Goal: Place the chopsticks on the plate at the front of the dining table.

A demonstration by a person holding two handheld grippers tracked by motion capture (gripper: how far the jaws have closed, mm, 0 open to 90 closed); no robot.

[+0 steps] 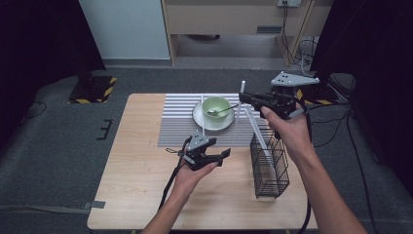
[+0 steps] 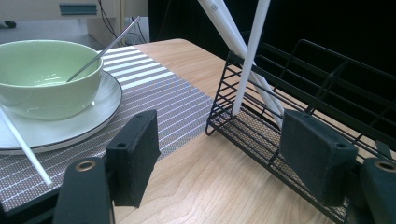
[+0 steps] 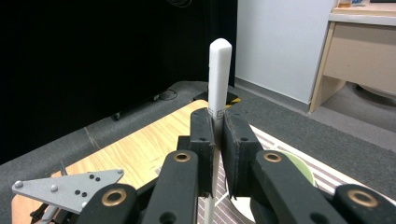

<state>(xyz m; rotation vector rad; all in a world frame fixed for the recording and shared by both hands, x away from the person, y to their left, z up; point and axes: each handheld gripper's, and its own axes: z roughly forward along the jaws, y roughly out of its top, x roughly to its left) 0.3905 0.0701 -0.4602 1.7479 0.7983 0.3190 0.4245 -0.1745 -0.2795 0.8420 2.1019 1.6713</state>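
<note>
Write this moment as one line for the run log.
right gripper: shut on white chopstick | left gripper: open, idle | wire basket: holds chopsticks | green bowl: spoon inside

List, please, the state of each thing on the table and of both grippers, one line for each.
Left gripper: open, holds nothing.
Right gripper: shut on white chopstick, upright.
Green bowl: upright on white plate, metal spoon inside.
Wire basket: upright, chopsticks leaning inside.
Loose chopstick: lying across the plate rim and striped placemat.
</note>
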